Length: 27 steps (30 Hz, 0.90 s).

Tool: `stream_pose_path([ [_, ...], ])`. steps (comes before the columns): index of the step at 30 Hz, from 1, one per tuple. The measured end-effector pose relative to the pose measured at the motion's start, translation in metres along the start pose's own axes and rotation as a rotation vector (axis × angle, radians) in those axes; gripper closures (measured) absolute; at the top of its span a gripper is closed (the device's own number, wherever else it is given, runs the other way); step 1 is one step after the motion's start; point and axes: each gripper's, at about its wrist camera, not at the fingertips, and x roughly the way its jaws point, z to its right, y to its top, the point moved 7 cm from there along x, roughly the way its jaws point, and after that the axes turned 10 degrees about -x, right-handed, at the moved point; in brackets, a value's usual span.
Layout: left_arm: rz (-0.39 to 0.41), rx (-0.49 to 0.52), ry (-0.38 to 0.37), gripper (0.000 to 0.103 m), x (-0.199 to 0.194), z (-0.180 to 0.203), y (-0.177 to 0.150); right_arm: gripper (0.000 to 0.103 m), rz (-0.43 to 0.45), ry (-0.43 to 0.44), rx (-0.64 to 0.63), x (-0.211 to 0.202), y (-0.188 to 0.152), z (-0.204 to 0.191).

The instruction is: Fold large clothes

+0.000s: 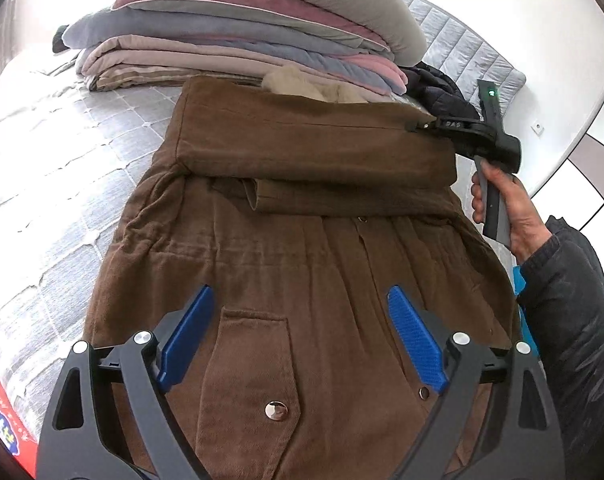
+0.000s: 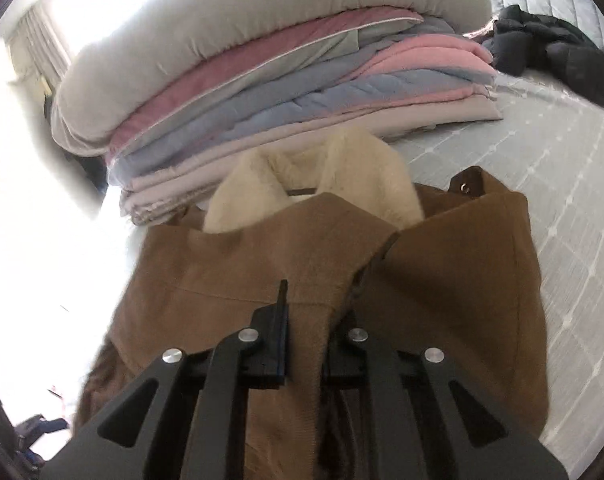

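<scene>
**A:** ok so the brown coat (image 1: pixel 302 248) is spread flat on the quilted grey bed cover (image 1: pixel 61 152), hem end nearest the left wrist camera, a sleeve folded across the chest, cream fleece collar (image 2: pixel 314 176) at the far end.

**B:** and the grippers?

**A:** left gripper (image 1: pixel 302 336) hangs over the pocket end, tilted down, its 2 blue pads (image 1: pixel 418 336) spread wide with nothing between them. right gripper (image 2: pixel 306 320) is clenched on a fold of the coat up near the shoulder. from the left camera you see the hand (image 1: pixel 510 208) wrapped round its handle, dark padded sleeve (image 1: pixel 570 312) behind.

**B:** room?

**A:** stack of folded blankets (image 2: pixel 261 80) just past the collar, a dark jacket (image 2: pixel 554 48) lying further off on the bed, white wall (image 1: pixel 522 20), bright window with curtains in the right camera.
</scene>
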Motion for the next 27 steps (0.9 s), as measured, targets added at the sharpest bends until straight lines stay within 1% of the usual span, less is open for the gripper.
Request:
stream_pose_path([
  [1, -0.004, -0.002, -0.001, 0.018, 0.001, 0.000, 0.000, 0.083, -0.051, -0.030, 0.003, 0.013, -0.009, 0.010],
  [2, -0.013, -0.005, 0.000, 0.018, 0.003, 0.000, -0.001, 0.072, -0.101, -0.045, 0.012, 0.024, -0.020, 0.018],
  [3, -0.021, -0.008, 0.003, 0.018, 0.005, 0.000, -0.002, 0.069, -0.200, -0.055, 0.054, 0.044, -0.040, 0.032],
  [4, -0.028, -0.009, 0.004, 0.018, 0.006, -0.001, -0.003, 0.069, -0.226, -0.023, 0.110, 0.055, -0.053, 0.041],
  [5, -0.031, -0.007, 0.005, 0.018, 0.006, -0.001, -0.003, 0.069, -0.183, 0.000, 0.154, 0.048, -0.056, 0.047],
  [6, -0.030, -0.003, 0.009, 0.018, 0.006, -0.001, -0.004, 0.065, -0.146, -0.017, 0.185, 0.039, -0.056, 0.052],
  [7, -0.027, 0.001, 0.015, 0.018, 0.005, -0.001, -0.004, 0.064, -0.107, -0.047, 0.192, 0.026, -0.055, 0.056],
  [8, -0.026, 0.002, 0.018, 0.018, 0.005, -0.002, -0.004, 0.061, -0.032, -0.085, 0.183, 0.008, -0.052, 0.056],
  [9, -0.025, 0.001, 0.018, 0.018, 0.004, -0.002, -0.003, 0.052, 0.027, -0.095, 0.178, -0.006, -0.048, 0.053],
  [10, -0.022, -0.006, 0.018, 0.018, 0.003, -0.004, -0.002, 0.047, 0.112, -0.077, 0.170, -0.023, -0.045, 0.045],
  [11, -0.021, -0.009, 0.020, 0.018, 0.003, -0.004, -0.002, 0.040, 0.150, -0.057, 0.158, -0.031, -0.046, 0.039],
  [12, -0.020, -0.011, 0.023, 0.018, 0.003, -0.005, -0.002, 0.039, 0.151, -0.021, 0.123, -0.030, -0.049, 0.025],
  [13, -0.019, -0.011, 0.027, 0.018, 0.003, -0.006, -0.002, 0.039, 0.105, 0.011, 0.084, -0.021, -0.056, 0.012],
  [14, -0.017, -0.008, 0.034, 0.018, 0.003, -0.006, -0.003, 0.039, 0.033, 0.027, 0.055, -0.007, -0.067, 0.005],
  [15, -0.017, -0.004, 0.040, 0.018, 0.003, -0.007, -0.003, 0.039, -0.089, 0.003, 0.051, 0.017, -0.086, 0.006],
  [16, -0.016, 0.002, 0.047, 0.018, 0.003, -0.008, -0.003, 0.039, -0.142, 0.009, 0.058, 0.031, -0.100, 0.011],
  [17, -0.014, 0.013, 0.063, 0.018, 0.003, -0.010, -0.004, 0.041, -0.105, 0.021, 0.062, 0.025, -0.099, 0.016],
  [18, -0.013, 0.020, 0.071, 0.017, 0.002, -0.012, -0.004, 0.041, -0.111, 0.032, 0.107, 0.021, -0.099, 0.021],
  [19, -0.014, 0.027, 0.083, 0.017, 0.000, -0.016, -0.004, 0.041, -0.105, 0.040, 0.175, 0.011, -0.098, 0.027],
  [20, -0.015, 0.026, 0.085, 0.017, -0.001, -0.020, -0.004, 0.039, -0.099, 0.036, 0.213, -0.006, -0.097, 0.028],
  [22, -0.014, 0.008, 0.083, 0.017, -0.007, -0.031, -0.003, 0.039, -0.068, 0.061, 0.174, -0.041, -0.099, 0.015],
  [23, -0.016, 0.001, 0.078, 0.017, -0.009, -0.036, -0.003, 0.033, -0.043, 0.083, 0.144, -0.070, -0.105, 0.007],
  [24, -0.020, -0.003, 0.074, 0.017, -0.010, -0.039, -0.004, 0.022, -0.028, 0.095, 0.132, -0.089, -0.112, 0.002],
  [26, -0.034, 0.002, 0.068, 0.017, -0.011, -0.047, -0.008, 0.014, -0.002, 0.110, 0.112, -0.140, -0.144, -0.003],
  [27, -0.041, 0.015, 0.068, 0.017, -0.011, -0.050, -0.011, 0.014, 0.004, 0.107, 0.114, -0.154, -0.158, -0.004],
])
